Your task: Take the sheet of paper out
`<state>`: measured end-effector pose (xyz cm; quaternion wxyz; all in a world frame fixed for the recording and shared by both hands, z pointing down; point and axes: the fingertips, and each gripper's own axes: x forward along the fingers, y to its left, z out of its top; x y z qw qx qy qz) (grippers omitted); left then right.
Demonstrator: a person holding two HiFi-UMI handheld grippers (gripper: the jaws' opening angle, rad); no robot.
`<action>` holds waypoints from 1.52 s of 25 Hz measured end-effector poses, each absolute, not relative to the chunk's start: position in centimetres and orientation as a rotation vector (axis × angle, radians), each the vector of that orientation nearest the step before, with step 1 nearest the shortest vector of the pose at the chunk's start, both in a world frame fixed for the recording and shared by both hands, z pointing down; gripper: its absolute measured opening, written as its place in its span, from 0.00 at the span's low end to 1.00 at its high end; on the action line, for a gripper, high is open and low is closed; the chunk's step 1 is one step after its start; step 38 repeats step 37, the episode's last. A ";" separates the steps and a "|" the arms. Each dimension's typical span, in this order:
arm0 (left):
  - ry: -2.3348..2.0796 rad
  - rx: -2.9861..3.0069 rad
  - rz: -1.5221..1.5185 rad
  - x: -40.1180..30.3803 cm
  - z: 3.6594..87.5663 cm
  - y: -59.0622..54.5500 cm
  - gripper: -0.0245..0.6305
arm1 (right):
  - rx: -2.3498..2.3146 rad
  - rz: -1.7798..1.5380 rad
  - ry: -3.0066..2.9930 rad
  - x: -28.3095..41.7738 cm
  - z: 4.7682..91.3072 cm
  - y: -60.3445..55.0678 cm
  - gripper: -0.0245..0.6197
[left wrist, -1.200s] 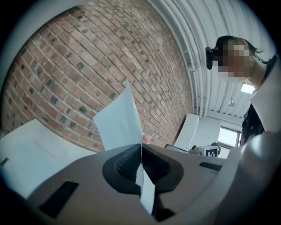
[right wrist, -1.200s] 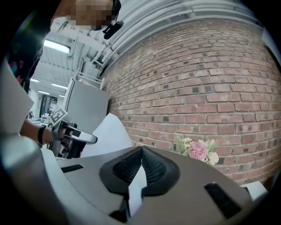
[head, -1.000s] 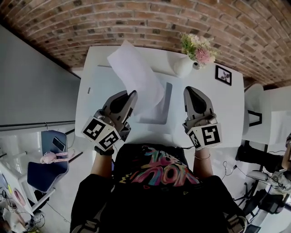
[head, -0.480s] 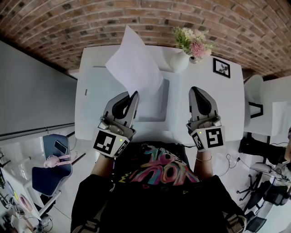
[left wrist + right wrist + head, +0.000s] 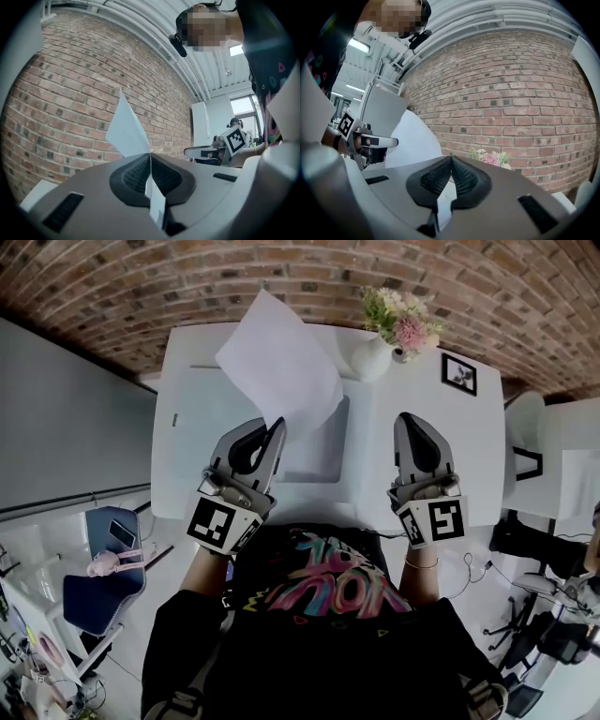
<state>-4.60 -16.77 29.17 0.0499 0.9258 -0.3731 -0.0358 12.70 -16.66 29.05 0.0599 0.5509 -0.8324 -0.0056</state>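
Head view, contents as found.

1. Bench: white top, set against a brick wall. A pale grey pad lies flat on its middle.
2. Sheet of paper: white and unfolded, lifted clear of the bench. Its near corner is pinched and the rest rises up and away toward the wall, over the far left part of the pad.
3. Left claw: both jaws are pressed together on the near corner of the sheet. It points level toward the wall, with its marker cube nearest the person.
4. Right claw: jaws together at the tips with nothing between them. It is held level over the right side of the bench, well apart from the sheet.
5. White vase of pink and cream flowers: stands at the far edge of the bench, right of the sheet.
6. Small framed picture: just right of the vase.

Left gripper view: the sheet stands edge-on between the closed pads, with a strip of it trailing back through them.

Right gripper view: the ribbed pads meet and hold nothing. The sheet and the left claw show at left, the flowers ahead.
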 end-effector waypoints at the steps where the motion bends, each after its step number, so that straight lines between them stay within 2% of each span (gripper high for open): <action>1: -1.133 2.819 -0.105 -4.6 29.2 -16.7 0.07 | 1.662 -0.018 -2.521 12.6 29.1 -16.7 0.07; 38: -1.124 2.785 -0.139 -5.3 29.1 -17.7 0.07 | 1.599 -0.001 -2.539 11.3 30.0 -16.4 0.06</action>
